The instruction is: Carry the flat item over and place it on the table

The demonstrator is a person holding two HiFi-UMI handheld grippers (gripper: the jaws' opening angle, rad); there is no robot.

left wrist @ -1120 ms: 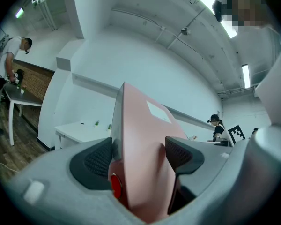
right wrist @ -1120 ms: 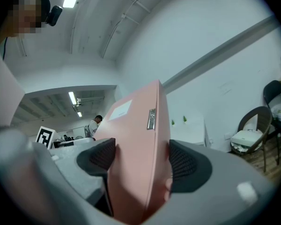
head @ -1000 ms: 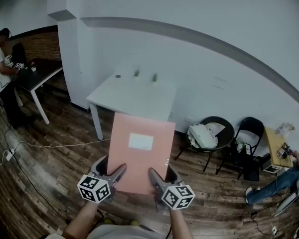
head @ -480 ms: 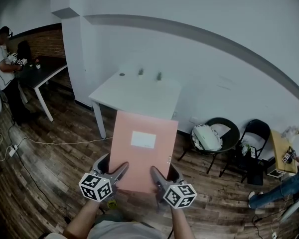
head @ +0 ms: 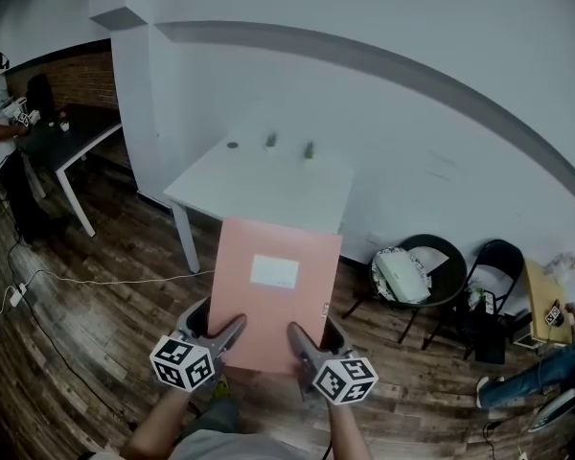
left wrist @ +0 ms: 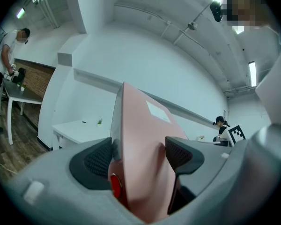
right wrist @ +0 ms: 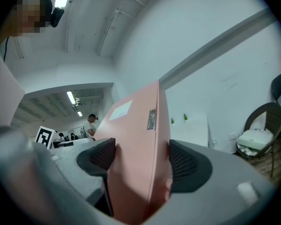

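A flat pink folder (head: 273, 290) with a white label is held out in front of me by its near edge. My left gripper (head: 222, 332) is shut on its near left corner and my right gripper (head: 301, 338) is shut on its near right corner. In the left gripper view the pink folder (left wrist: 140, 139) sits pinched between both pads, and the right gripper view shows the pink folder (right wrist: 140, 139) clamped the same way. Beyond the folder's far edge stands a white table (head: 259, 180) against the wall.
Two small plants (head: 309, 148) and a dark disc (head: 232, 145) sit near the white table's back edge. A black table (head: 72, 142) with a person (head: 0, 113) is at far left. Right of the white table are a round chair (head: 417, 271), a folding chair (head: 489, 286) and a cable (head: 86, 278) on the wood floor.
The white table has come a little closer and more central in the head view. Both grippers keep the same hold on the folder.
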